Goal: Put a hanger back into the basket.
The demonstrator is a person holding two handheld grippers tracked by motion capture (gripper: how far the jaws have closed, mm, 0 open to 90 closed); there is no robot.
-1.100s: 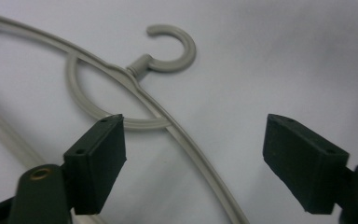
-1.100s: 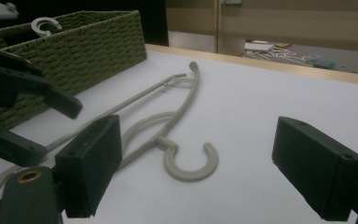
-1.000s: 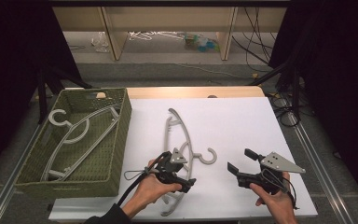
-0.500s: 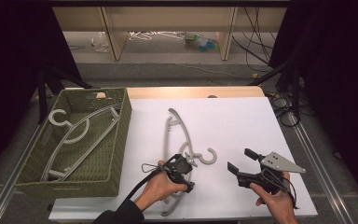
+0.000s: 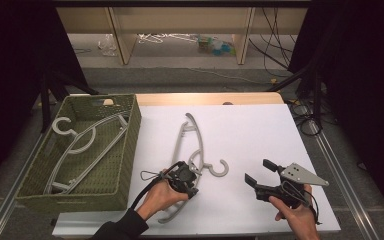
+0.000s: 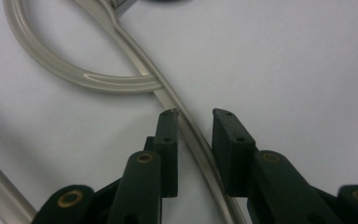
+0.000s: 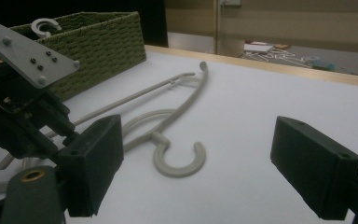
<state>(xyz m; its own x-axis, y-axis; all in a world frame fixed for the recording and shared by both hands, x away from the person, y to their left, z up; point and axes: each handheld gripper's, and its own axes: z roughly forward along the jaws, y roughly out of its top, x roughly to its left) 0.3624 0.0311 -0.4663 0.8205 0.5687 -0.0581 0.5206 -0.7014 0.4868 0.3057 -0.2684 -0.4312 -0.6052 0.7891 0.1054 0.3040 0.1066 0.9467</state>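
Note:
A grey plastic hanger [image 5: 190, 145] lies flat on the white table [image 5: 260, 130], hook [image 5: 219, 169] pointing right. My left gripper [image 5: 185, 179] sits low over the hanger's lower arm. In the left gripper view its jaws [image 6: 195, 114] stand open astride the thin bar of the hanger [image 6: 112, 83], the bar close to the left jaw. My right gripper [image 5: 259, 172] hovers open to the right of the hook, holding nothing. In the right gripper view its jaws [image 7: 200, 140] are spread wide, with the hook [image 7: 179, 168] beyond them and the left gripper [image 7: 23, 112] at the left.
A green woven basket [image 5: 135, 130] stands at the table's left with grey hangers [image 5: 85, 140] inside. Its wall [image 7: 98, 42] rises just beyond the hanger in the right gripper view. Bare white table stretches to the right and back. Shelves and cables lie beyond the far edge.
The left hand has shifted its gripper slightly on the hanger's lower arm. The right gripper has stayed where it was, open.

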